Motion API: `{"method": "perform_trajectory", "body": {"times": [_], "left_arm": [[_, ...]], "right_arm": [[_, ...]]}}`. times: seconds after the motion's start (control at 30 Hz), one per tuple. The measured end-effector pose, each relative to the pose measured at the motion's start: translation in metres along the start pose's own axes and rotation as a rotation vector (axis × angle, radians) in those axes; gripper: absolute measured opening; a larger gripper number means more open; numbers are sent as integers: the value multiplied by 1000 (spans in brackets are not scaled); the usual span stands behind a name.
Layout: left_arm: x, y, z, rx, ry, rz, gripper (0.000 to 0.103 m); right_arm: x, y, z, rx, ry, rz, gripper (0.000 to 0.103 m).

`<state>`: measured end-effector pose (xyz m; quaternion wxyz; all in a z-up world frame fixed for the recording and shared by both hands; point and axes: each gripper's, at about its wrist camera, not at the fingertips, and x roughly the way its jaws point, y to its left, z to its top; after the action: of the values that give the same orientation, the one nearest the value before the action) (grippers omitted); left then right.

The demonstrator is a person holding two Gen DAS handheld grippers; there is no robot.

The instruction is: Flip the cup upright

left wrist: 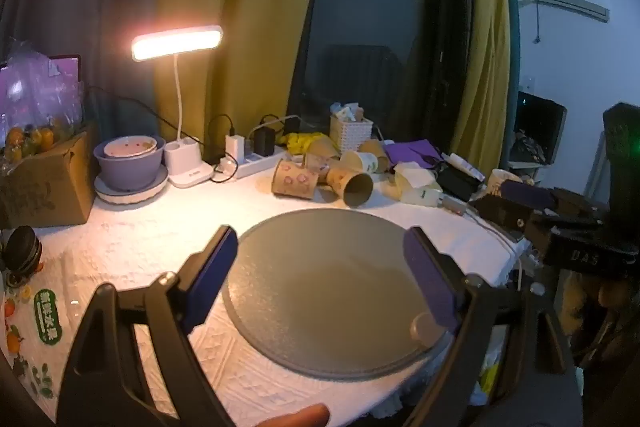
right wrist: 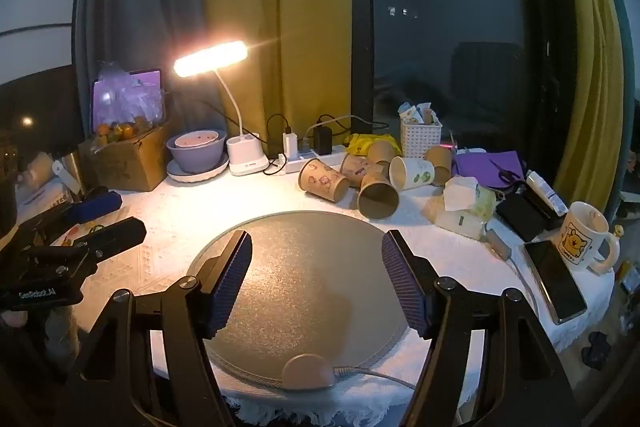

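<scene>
Several brown paper cups lie tipped in a pile at the back of the table, beyond a round grey mat [left wrist: 332,291] [right wrist: 304,279]. The nearest cup [left wrist: 354,187] [right wrist: 376,195] lies on its side with its mouth toward me. A patterned cup [left wrist: 294,181] [right wrist: 322,181] lies left of it, a white cup [right wrist: 412,173] to the right. My left gripper [left wrist: 320,267] is open and empty over the mat. My right gripper [right wrist: 316,275] is open and empty over the mat; it also shows in the left wrist view [left wrist: 524,203] at the right edge.
A lit desk lamp [right wrist: 210,59], a purple bowl on a plate [right wrist: 196,151], a cardboard box of fruit [right wrist: 128,155], a power strip [right wrist: 312,155], a white basket [right wrist: 420,137], a mug [right wrist: 584,235] and a phone [right wrist: 554,277] ring the table. A white cloth covers it.
</scene>
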<state>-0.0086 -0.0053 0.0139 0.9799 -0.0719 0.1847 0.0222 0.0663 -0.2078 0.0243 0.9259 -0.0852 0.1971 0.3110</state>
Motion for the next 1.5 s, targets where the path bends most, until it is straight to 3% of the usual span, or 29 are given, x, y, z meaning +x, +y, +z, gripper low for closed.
{"method": "perform_trajectory", "body": {"times": [1.5], "left_arm": [[-2, 2, -3, -1, 5, -19, 86]], "right_arm": [[-1, -4, 1, 6, -8, 12, 71]]}}
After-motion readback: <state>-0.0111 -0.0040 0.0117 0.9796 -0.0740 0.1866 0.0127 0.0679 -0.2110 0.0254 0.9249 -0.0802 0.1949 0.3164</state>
